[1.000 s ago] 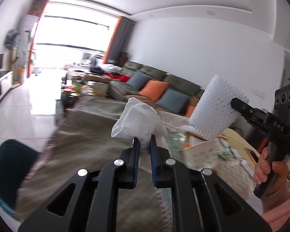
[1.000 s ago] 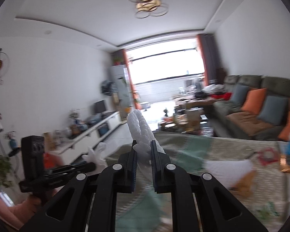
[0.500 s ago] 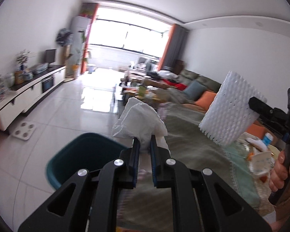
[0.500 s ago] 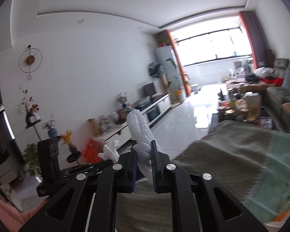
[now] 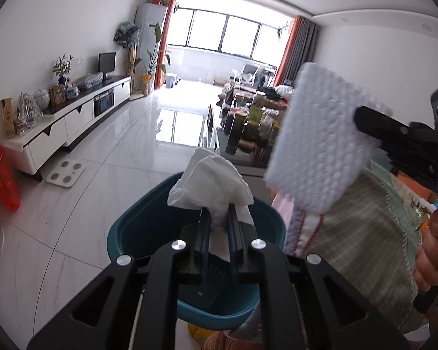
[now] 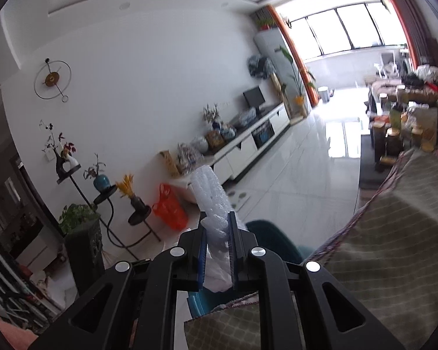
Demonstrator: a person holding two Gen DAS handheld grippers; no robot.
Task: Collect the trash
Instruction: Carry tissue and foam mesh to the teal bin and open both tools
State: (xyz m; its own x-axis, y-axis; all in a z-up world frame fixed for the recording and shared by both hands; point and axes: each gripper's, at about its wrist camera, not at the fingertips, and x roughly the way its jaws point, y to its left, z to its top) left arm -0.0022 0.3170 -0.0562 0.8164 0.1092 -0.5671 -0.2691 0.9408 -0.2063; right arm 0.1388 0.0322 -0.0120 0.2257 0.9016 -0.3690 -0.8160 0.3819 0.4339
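My left gripper (image 5: 219,218) is shut on a crumpled white tissue (image 5: 210,183) and holds it right above a dark teal trash bin (image 5: 137,227) on the floor. My right gripper (image 6: 217,224) is shut on a white foam net sleeve (image 6: 211,195). In the left wrist view that sleeve (image 5: 315,143) hangs from the right gripper at the right, above the table edge and beside the bin. The bin's rim (image 6: 265,230) shows just behind the right fingers.
A table with a striped olive cloth (image 5: 365,233) stands right of the bin; it also shows in the right wrist view (image 6: 394,233). A white TV cabinet (image 5: 64,122), a floor scale (image 5: 65,173) and an orange bag (image 5: 1,180) stand at the left. A cluttered coffee table (image 5: 254,119) lies beyond.
Both grippers swung left, away from the table and sofa, toward the floor. The teal bin came from the lower left to directly under the left gripper. Both stay shut on their trash.
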